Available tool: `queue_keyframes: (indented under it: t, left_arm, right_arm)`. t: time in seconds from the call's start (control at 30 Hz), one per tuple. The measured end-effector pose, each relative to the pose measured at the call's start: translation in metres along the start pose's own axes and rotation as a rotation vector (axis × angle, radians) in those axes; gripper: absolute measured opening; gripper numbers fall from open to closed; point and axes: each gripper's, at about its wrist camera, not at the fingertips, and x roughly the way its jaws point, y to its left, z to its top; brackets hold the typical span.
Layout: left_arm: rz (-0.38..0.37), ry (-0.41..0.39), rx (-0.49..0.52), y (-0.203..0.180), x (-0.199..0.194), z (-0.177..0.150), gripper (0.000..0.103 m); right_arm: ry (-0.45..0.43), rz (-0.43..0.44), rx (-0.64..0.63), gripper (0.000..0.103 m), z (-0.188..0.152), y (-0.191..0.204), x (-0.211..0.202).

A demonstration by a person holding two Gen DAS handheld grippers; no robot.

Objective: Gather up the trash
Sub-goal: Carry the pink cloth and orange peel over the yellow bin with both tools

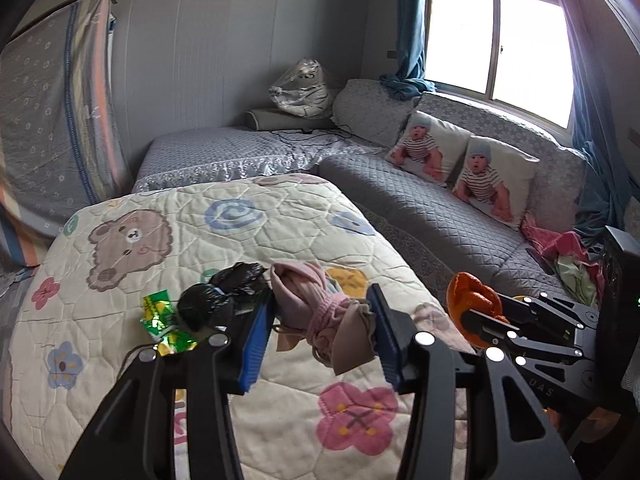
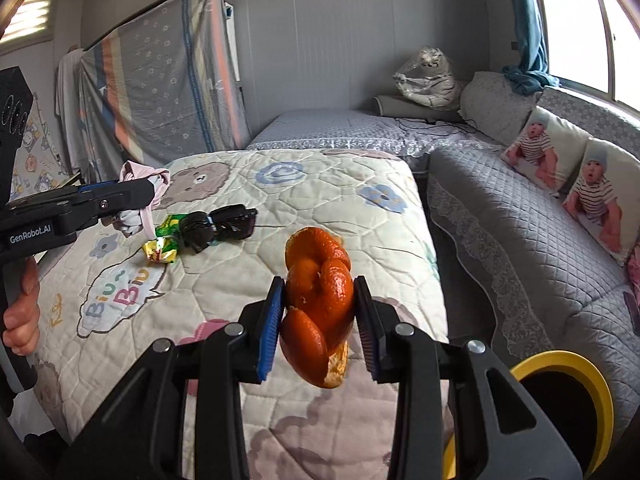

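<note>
Daylight from the window (image 1: 496,40) falls on a grey quilted sofa (image 1: 460,216) and a table draped in a cartoon quilt (image 2: 320,200), a soft, slack surface that could bunch under a scraping finger. The right gripper (image 2: 318,316) is clamped on an orange peel (image 2: 318,292), held clear of the quilt; it is light, curled and springy, best pinched across its folded middle. A yellow-rimmed bin (image 2: 568,368) sits just beside it, low right. The left gripper (image 1: 320,332) is closed on a pink cloth bundle (image 1: 320,312), soft and limp. On the quilt lie a green wrapper (image 1: 162,320), crinkly and slippery, and a black bag (image 1: 224,292), perhaps crumpled plastic.
</note>
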Motion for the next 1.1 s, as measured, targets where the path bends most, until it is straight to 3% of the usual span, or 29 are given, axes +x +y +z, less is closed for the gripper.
queue_keyframes:
  t: [0.6,1.1]
  left_arm:
    - [-0.21,0.022,0.174,-0.133,0.026,-0.001,0.045]
    - [-0.34,0.046,0.288,-0.22,0.038,-0.014,0.045]
  right_arm:
    - [-0.017,-0.298,0.15,0.033,-0.054,-0.111,-0.067]
    - [0.027,-0.467,0.227,0.033,-0.099,-0.161,-0.099]
